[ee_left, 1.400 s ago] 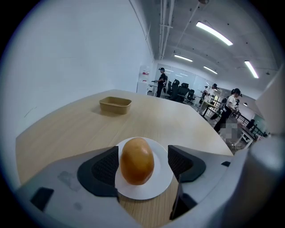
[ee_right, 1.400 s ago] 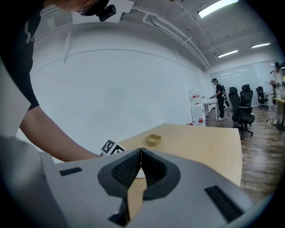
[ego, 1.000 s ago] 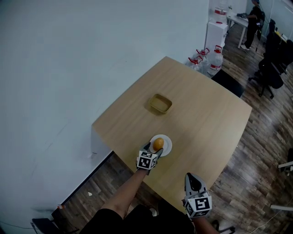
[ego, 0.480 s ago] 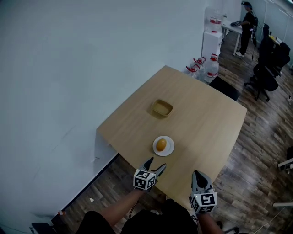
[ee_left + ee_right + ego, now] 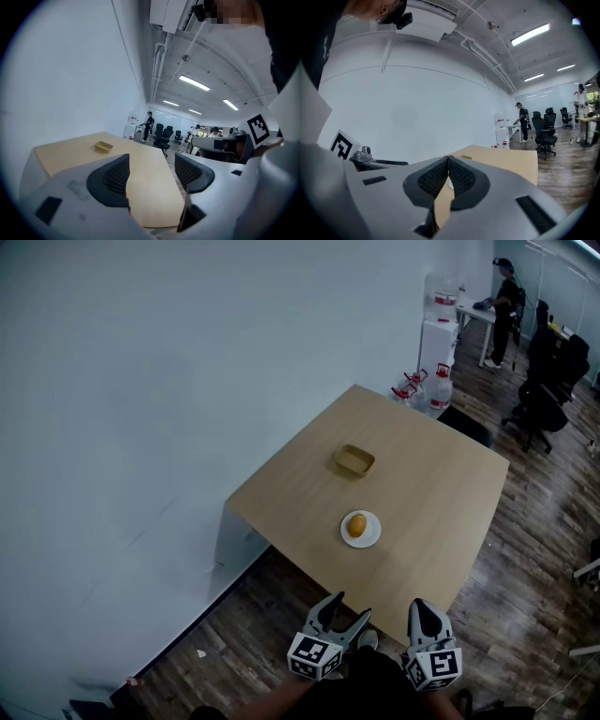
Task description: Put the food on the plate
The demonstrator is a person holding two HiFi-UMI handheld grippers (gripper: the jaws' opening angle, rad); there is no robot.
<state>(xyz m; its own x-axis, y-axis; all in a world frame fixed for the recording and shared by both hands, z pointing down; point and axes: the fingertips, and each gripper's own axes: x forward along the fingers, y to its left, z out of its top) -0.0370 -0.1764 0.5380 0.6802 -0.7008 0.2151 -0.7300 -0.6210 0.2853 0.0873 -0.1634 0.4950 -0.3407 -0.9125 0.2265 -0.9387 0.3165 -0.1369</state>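
An orange round piece of food [image 5: 357,525] lies on a small white plate [image 5: 369,537] on the wooden table [image 5: 412,493], toward its near side. My left gripper [image 5: 348,609] is off the table, above the floor in front of it, its jaws open and empty. In the left gripper view the left gripper [image 5: 151,171] faces along the table top. My right gripper [image 5: 422,609] hangs beside it, near the table's front corner, jaws shut on nothing. In the right gripper view the right gripper [image 5: 448,159] has its pads pressed together.
A shallow tan dish [image 5: 354,460] sits farther back on the table; the dish [image 5: 103,146] also shows in the left gripper view. Water bottles [image 5: 424,392] and a white dispenser [image 5: 443,329] stand beyond the far corner. A person [image 5: 503,296] and office chairs [image 5: 537,399] are at the back right. White wall on the left.
My left gripper has let go of the food on the plate and drawn back off the table. Both grippers and the view have moved away from the table.
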